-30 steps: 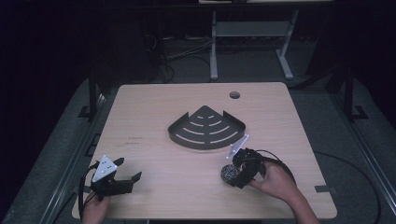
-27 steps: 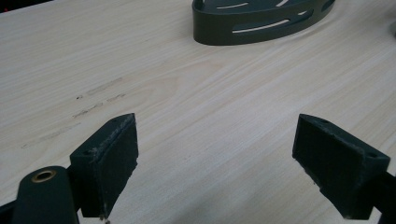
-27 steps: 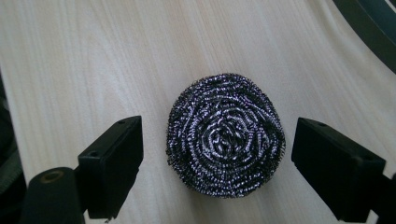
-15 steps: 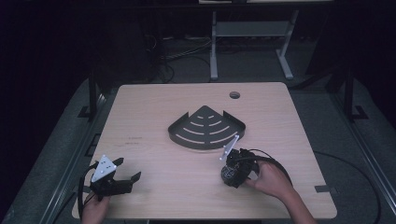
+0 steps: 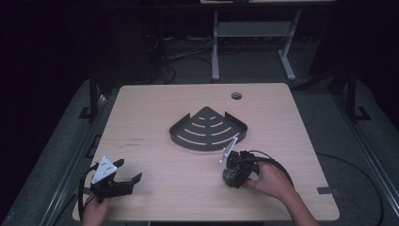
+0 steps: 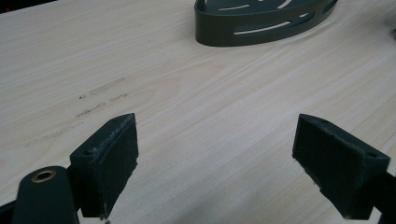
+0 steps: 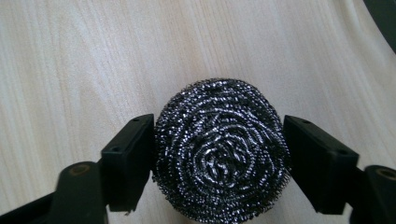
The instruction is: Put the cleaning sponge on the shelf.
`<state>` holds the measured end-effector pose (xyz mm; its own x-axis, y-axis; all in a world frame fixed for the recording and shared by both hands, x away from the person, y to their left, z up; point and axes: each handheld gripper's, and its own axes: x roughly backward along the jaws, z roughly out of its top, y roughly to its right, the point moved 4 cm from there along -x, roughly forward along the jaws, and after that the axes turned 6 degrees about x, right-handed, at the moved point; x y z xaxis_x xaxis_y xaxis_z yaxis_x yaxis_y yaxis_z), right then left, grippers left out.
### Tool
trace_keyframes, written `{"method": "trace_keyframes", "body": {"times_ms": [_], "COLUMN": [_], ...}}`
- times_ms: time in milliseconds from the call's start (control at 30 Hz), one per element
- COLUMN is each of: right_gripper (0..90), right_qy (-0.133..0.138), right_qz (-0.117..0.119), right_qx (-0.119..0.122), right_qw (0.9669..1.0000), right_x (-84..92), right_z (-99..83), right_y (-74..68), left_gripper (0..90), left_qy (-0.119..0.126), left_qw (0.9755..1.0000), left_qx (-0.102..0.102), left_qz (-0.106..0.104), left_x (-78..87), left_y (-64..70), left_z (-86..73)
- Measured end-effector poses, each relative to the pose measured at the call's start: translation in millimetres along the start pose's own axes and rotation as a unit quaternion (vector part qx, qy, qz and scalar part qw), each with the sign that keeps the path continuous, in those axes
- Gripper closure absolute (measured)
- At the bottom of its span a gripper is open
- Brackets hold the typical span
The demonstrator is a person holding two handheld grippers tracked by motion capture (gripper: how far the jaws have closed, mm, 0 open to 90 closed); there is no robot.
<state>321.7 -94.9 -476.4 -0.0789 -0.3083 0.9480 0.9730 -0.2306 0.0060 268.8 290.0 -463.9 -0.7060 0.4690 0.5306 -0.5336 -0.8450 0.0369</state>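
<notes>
The wooden bench [image 5: 155,108] is carrying one dark corner rack [image 5: 208,128] near its middle, sitting flat with its curved side facing the person. One round steel scrubber [image 7: 219,151] is lying on the bench just in front of the rack, on the person's right side. It is a ball, so it has no long side. The right claw [image 5: 234,175] is pointing down over it, and its jaws have just been closing; the scrubber is sitting right between them and both pads are pressing on its sides. The left claw [image 5: 126,172] is resting well apart at the bench's near left corner, its jaws standing wide apart with nothing between them. The right hand [image 5: 272,181] is much nearer the scrubber.
</notes>
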Motion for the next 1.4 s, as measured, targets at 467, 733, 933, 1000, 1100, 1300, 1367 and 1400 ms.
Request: {"method": "trace_keyframes", "body": {"times_ms": [467,733,933,1000,1100,1300,1367,1400], "right_gripper": [32.9,33.3,33.2,33.2,33.2,33.2,33.2,33.2], "right_qy": [-0.014,-0.024,-0.025,-0.018,-0.021,-0.022,-0.025,-0.024], "right_qz": [0.000,0.002,0.010,0.016,0.018,0.023,0.022,0.023], "right_qx": [0.010,0.025,0.032,0.031,0.033,0.040,0.042,0.042], "right_qw": [0.9999,0.9994,0.9991,0.9992,0.9991,0.9987,0.9986,0.9986], "right_x": [0.8,7.0,13.5,15.6,17.5,22.0,23.4,24.3], "right_z": [2.3,13.0,22.3,24.9,27.7,34.9,36.9,38.3], "right_y": [0.2,2.6,6.6,8.6,10.2,14.1,15.8,16.4], "left_gripper": [13.7,13.7,13.7,13.7,13.7,13.7,13.7,13.7], "left_qy": [0.000,-0.001,0.000,0.000,-0.002,0.000,-0.002,-0.002], "left_qw": [1.0000,1.0000,1.0000,1.0000,1.0000,1.0000,1.0000,1.0000], "left_qx": [0.004,0.005,0.003,0.003,0.002,0.004,0.004,0.004], "left_qz": [-0.001,0.000,-0.001,-0.002,-0.003,-0.003,-0.002,-0.002], "left_x": [0.0,1.7,1.3,1.1,0.3,0.9,1.2,1.2], "left_y": [-0.5,-1.8,-0.8,-0.2,0.1,-0.6,-1.0,-1.2], "left_z": [-0.6,-0.7,0.0,0.1,-0.5,-0.5,-0.7,-0.8]}}
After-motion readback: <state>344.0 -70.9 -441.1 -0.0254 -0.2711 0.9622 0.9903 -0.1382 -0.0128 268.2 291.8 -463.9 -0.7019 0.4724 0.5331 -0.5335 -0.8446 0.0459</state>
